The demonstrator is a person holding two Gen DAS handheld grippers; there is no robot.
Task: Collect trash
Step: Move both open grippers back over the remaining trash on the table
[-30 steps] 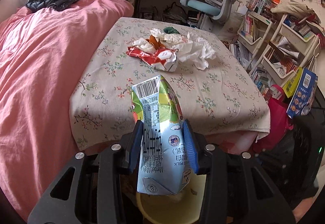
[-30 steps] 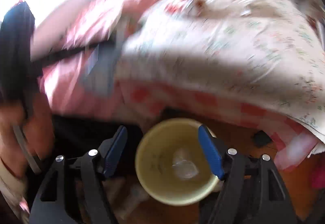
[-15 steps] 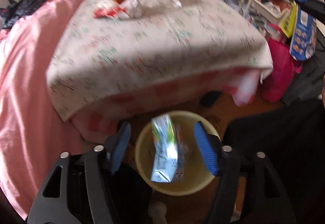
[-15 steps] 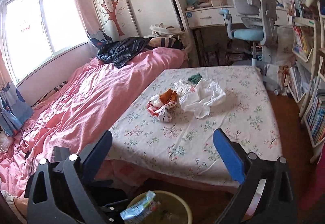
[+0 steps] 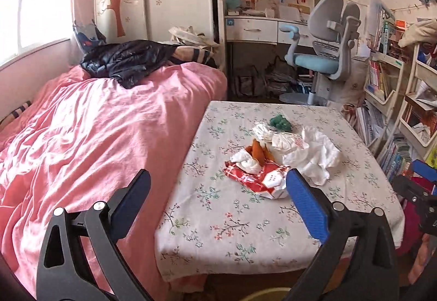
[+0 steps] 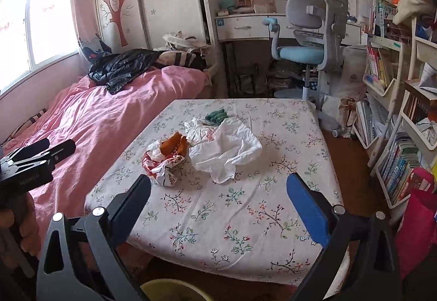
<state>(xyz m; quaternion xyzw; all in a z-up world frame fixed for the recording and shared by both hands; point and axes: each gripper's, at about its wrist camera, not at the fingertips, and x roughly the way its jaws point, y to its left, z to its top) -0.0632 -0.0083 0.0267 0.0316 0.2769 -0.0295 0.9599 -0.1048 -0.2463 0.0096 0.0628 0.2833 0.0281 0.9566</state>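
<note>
The milk carton that sat between the left tool's (image 5: 218,200) pads a second ago is gone from them; its jaws have just been opening and now stand wide with nothing between them. Both views have swung up from the yellow bin (image 6: 174,288) to the desk (image 6: 245,219). The right tool (image 6: 218,200) is likewise spread wide and empty, its jaws having opened earlier in that second.

The remaining trash lies in one heap near the middle of the desk: a red-and-white wrapper (image 5: 259,178) nearest, white crumpled paper (image 5: 314,156) touching it on the right, an orange scrap (image 5: 258,150) on top and a green wad (image 5: 280,122) at the far side.

All of it looks light, soft and crushable, so it should give under the pads and not slip. The wrapper probably offers the firmest hold at its bunched near edge; the white paper is best pinched where its folds stand thickest, or loose sheets may trail.
</note>
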